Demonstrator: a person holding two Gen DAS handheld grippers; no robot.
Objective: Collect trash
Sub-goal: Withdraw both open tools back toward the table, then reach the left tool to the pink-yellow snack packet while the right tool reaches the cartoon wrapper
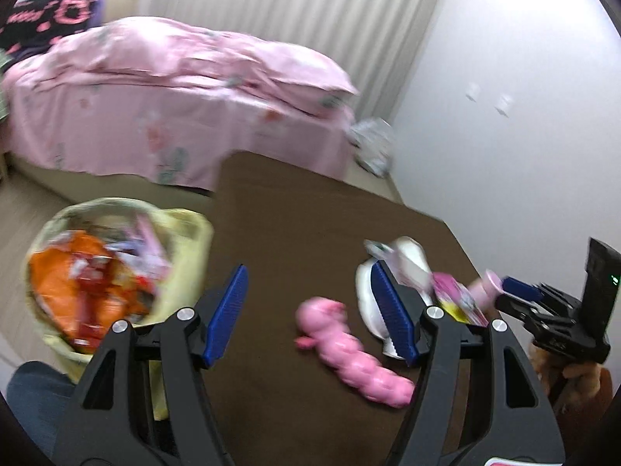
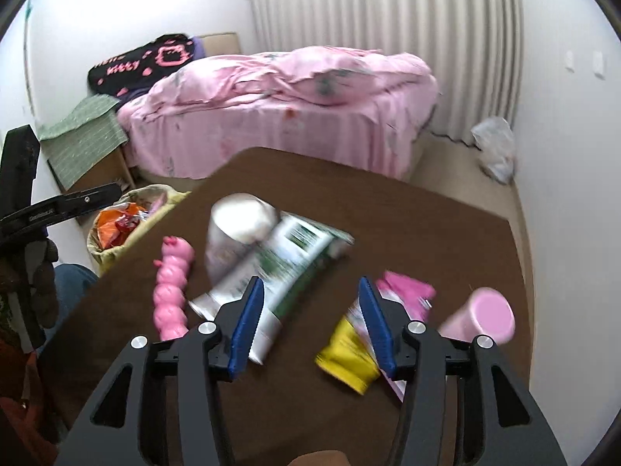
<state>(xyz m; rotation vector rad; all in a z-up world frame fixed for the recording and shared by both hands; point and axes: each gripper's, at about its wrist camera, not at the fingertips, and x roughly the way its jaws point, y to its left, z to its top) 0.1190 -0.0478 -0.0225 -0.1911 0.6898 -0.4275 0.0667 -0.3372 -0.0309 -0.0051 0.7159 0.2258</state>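
A bedroom with white walls and a pleated pale curtain holds a bed (image 2: 279, 116) under a rumpled pink cover, and nearer stands a dark brown table (image 2: 427, 225) that fills the low half of both views. Both pictures are smeared by motion, so print on the packaging cannot be read. On the table lie a pink segmented toy (image 2: 170, 291), a white and green wrapper (image 2: 287, 256) with a pale cylinder (image 2: 236, 225) lying against its far end, a yellow and pink packet (image 2: 349, 353) partly hidden behind a blue pad, and a pink cup (image 2: 485, 318) on its side at the right. Off the table's left edge, on the floor, sits a bin lined with a pale yellow bag (image 1: 182, 233), already stuffed with orange and red wrappers (image 1: 77, 283); its near side is cut off by the gripper frame. The left gripper (image 1: 310, 310) hangs over the table with its blue pads wide apart and nothing between them, the toy lying just beyond the gap. The right gripper (image 2: 310, 322) likewise stands spread and empty above the bare wood between the wrapper and the packet; in the left view only its tip and black body show at the far right edge. A crumpled white bag (image 2: 493, 147) lies on the floor in the far corner by the curtain. A jeans-clad knee (image 1: 35, 396) shows at the lower left, mostly cut off.
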